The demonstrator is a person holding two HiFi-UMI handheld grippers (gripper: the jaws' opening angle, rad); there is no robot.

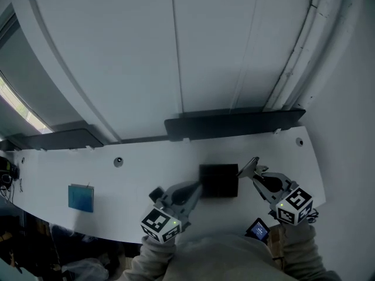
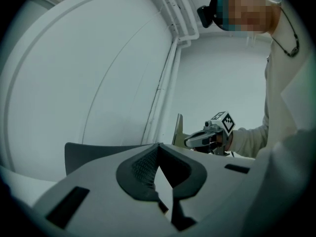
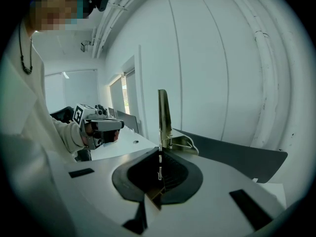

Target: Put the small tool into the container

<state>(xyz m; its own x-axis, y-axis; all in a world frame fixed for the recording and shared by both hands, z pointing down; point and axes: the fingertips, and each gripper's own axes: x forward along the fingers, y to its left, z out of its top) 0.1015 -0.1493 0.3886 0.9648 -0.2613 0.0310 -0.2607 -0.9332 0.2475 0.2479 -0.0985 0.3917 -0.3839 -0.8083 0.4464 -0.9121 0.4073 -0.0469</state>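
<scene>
A black box-shaped container [image 1: 218,180] sits on the white table [image 1: 146,168], near its front. My right gripper [image 1: 256,173] hovers just right of the container, shut on a small metal tool [image 1: 251,166]. In the right gripper view the tool [image 3: 164,117] stands upright above the closed jaws of the right gripper [image 3: 160,151]. My left gripper [image 1: 196,189] has its tips at the container's left edge. Its jaws meet at the tips in the left gripper view [image 2: 159,146]. Whether they pinch the container's wall I cannot tell. From there the tool [image 2: 177,130] shows ahead.
A blue flat object [image 1: 81,198] lies on the table's left part. A small device with a lit screen [image 1: 258,230] rests at the front edge by the right sleeve. Dark partition panels [image 1: 234,123] line the table's back edge under a white wall.
</scene>
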